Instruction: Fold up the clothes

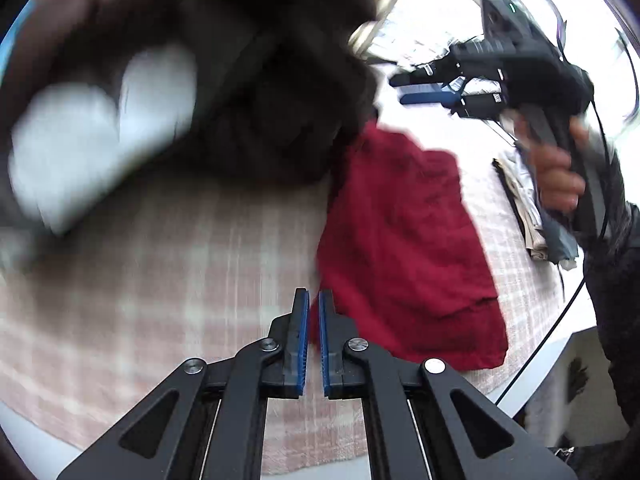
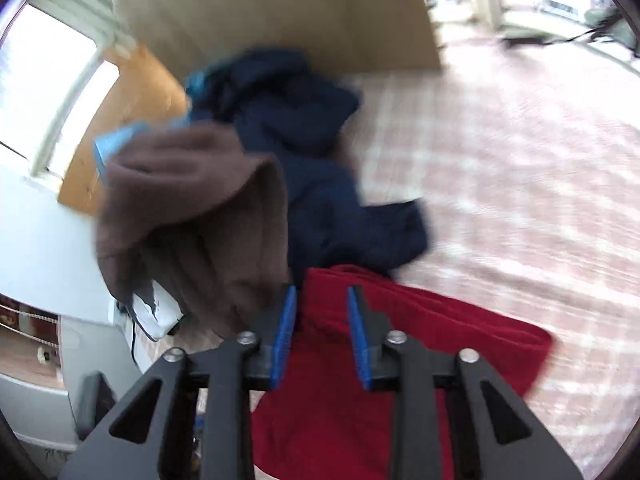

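Note:
A folded dark red garment (image 1: 408,248) lies on the pink checked bed cover (image 1: 180,280). My left gripper (image 1: 314,320) hovers at its near left edge, jaws nearly closed with a thin gap and nothing between them. My right gripper (image 2: 322,320) is open above the red garment (image 2: 400,360); it also shows in the left wrist view (image 1: 408,88), held high by a hand. A brown garment (image 2: 192,220) and a dark navy one (image 2: 312,152) lie heaped behind the red one.
A wooden headboard (image 2: 280,12) stands behind the heap. A stack of folded clothes (image 1: 528,208) sits at the bed's right edge. A white blurred object (image 1: 92,140) lies at the left. Windows are bright behind.

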Demonstrator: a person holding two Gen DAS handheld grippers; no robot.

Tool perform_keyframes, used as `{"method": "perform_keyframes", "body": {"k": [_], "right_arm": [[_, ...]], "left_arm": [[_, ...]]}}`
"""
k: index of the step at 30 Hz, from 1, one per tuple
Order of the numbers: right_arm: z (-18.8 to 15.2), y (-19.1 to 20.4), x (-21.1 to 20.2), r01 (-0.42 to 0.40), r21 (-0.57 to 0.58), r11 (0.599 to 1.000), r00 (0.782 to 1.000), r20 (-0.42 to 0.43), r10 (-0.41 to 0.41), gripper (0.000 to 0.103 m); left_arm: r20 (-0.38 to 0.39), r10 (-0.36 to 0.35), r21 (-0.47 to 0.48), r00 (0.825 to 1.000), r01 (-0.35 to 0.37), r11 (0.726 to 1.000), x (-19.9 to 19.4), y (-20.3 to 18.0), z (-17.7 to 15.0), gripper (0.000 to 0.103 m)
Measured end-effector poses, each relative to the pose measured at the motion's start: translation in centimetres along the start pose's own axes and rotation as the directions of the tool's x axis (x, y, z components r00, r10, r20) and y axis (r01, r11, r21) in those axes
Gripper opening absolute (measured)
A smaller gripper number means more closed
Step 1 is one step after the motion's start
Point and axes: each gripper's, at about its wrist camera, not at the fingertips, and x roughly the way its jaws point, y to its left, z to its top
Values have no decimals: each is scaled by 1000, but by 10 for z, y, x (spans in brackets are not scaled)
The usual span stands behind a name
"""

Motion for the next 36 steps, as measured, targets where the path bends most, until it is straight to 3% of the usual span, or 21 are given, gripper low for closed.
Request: {"method": "perform_keyframes", "body": {"k": [3,6,8,11,14,21,23,25,26,32,36], "right_arm": [[-25,-28,-29,102,18,995,992,70,-103,31],[-49,-66,-26,216,78,973,975,29,-219,34],[-62,-93,-19,246,155,957,969,-11,-247,35],[-74,-114,-13,176,233,956,983,-1,-181,35],[-77,-118,-8,143,234,962,987,36,-155,39],[-64,-104,6,98,182,978,991,72,-113,47],[-64,-105,5,83,181,980,991,92,-101,39],[-67,-111,-1,60,204,977,990,110,-84,17],[-68,-113,-5,48,214,976,990,119,-75,15],[-81,-121,-24,4,237,972,984,173,-46,13],[-79,-116,-20,-11,219,976,991,134,-19,24]], "left_arm": [[40,-30,121,999,25,992,-1,-22,24,15],[25,-31,231,999,25,973,25,-47,50,15],[17,-38,280,999,32,959,44,-56,63,15],[-11,3,317,1000,1,949,77,-60,82,17],[-37,62,321,997,-47,946,99,-54,94,15],[-36,65,307,997,-51,950,90,-44,101,16],[-30,61,317,998,-49,947,88,-46,102,18],[-27,59,336,998,-46,941,84,-49,103,20],[-28,59,343,998,-46,938,84,-50,104,21],[-33,62,375,998,-45,926,96,-59,110,25],[-59,68,393,996,-40,919,110,-62,114,26]]}}
